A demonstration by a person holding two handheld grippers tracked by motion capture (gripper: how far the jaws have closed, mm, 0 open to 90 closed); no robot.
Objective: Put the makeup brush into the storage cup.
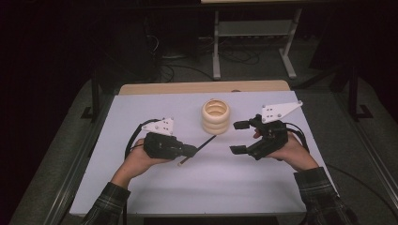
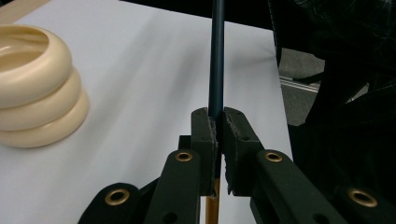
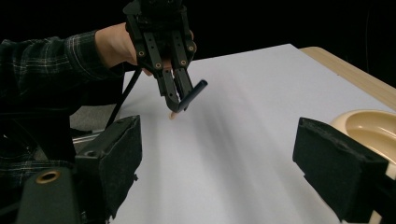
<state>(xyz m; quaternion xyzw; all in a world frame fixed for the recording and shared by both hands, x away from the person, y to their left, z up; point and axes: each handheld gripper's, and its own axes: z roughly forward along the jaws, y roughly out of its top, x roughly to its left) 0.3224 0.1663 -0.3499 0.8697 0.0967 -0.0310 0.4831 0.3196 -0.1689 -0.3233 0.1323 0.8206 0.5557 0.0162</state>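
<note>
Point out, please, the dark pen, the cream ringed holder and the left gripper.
dark pen (image 1: 202,143): high view, middle of its shaft.
cream ringed holder (image 1: 216,123): high view, its outer wall.
left gripper (image 2: 218,133): left gripper view, between its shut fingertips.

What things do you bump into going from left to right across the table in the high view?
Left hand-held gripper → dark pencil clamped in its jaws → cream stack of rings → right hand-held gripper, jaws apart with nothing between them.
</note>
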